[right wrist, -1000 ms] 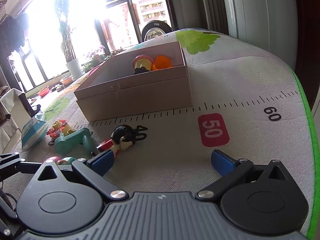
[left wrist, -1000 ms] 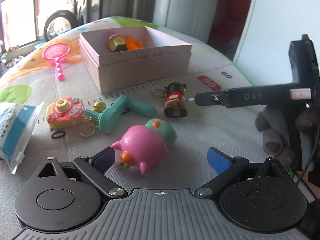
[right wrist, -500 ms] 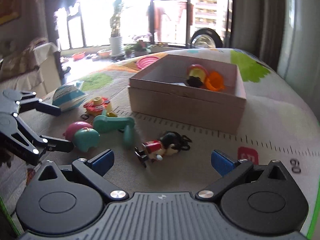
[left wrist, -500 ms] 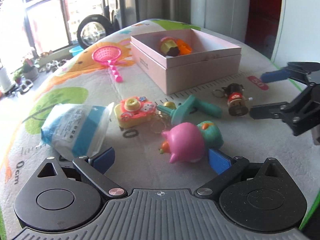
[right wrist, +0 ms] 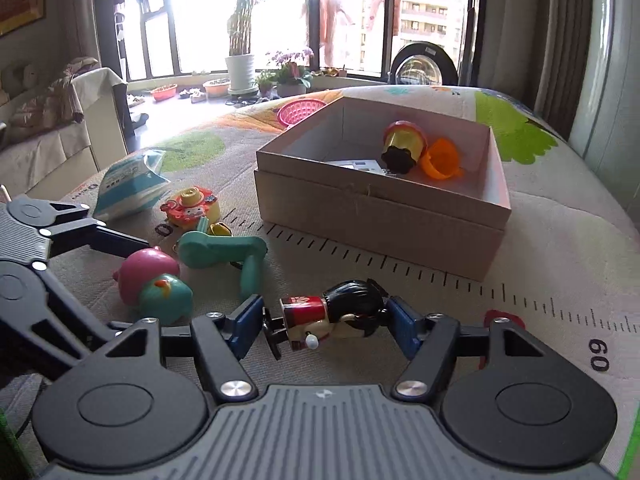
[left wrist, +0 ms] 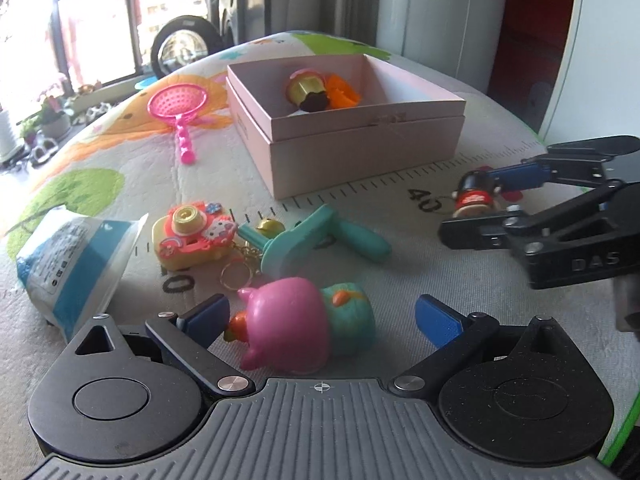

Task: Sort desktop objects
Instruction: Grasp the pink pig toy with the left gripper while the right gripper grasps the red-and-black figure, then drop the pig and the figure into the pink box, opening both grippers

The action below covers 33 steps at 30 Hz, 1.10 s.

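A pink box [left wrist: 360,148] [right wrist: 376,212] holds a red-and-gold toy [right wrist: 402,146] and an orange piece [right wrist: 442,158]. My right gripper [right wrist: 322,322] has its blue pads on both sides of a small black-haired doll [right wrist: 336,316] lying on the mat; it also shows in the left wrist view [left wrist: 476,200]. My left gripper [left wrist: 320,320] is open, with a pink-and-teal pig toy [left wrist: 308,326] [right wrist: 154,280] between its fingers, not gripped.
On the mat lie a teal toy drill [left wrist: 308,232] [right wrist: 224,250], a yellow camera keychain [left wrist: 192,234] [right wrist: 192,204], a blue-white bag [left wrist: 76,256] [right wrist: 128,188] and a pink strainer [left wrist: 180,108]. The mat's green edge [right wrist: 628,452] runs at the right.
My right gripper moved forward and narrowed around the doll. My left gripper moved up to the pig toy, which now lies between its fingers.
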{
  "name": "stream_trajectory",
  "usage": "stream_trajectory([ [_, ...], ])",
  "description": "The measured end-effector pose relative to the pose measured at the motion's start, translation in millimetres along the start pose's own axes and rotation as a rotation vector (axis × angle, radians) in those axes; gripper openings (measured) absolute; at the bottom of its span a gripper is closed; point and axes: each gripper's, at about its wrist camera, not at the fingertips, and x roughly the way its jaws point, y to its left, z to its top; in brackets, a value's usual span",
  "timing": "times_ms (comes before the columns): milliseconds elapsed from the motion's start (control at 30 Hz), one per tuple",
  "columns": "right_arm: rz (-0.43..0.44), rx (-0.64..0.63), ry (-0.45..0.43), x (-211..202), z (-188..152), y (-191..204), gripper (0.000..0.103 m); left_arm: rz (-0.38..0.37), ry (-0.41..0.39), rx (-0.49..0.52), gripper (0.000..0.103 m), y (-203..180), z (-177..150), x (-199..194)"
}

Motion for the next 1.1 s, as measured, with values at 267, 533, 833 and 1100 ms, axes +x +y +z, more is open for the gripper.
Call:
stream_trajectory([
  [267,-0.018,-0.003,-0.042,-53,-7,5,0.067,-0.004,-0.096,0.113,0.072,-13,-10,-33],
  [533,-0.087,0.081,-0.345,-109,71,-23,0.067,0.028,-0.423,0.262,0.074,-17,74,-87],
  [833,-0.162,0.201,-0.27,-25,147,-73,0.069,-0.049,-0.302,0.022,0.097,30,146,-6],
  [1100,-0.099,0.229,-0.152,6,147,-66,0.069,0.191,-0.241,0.044,0.1,79,51,-22],
])
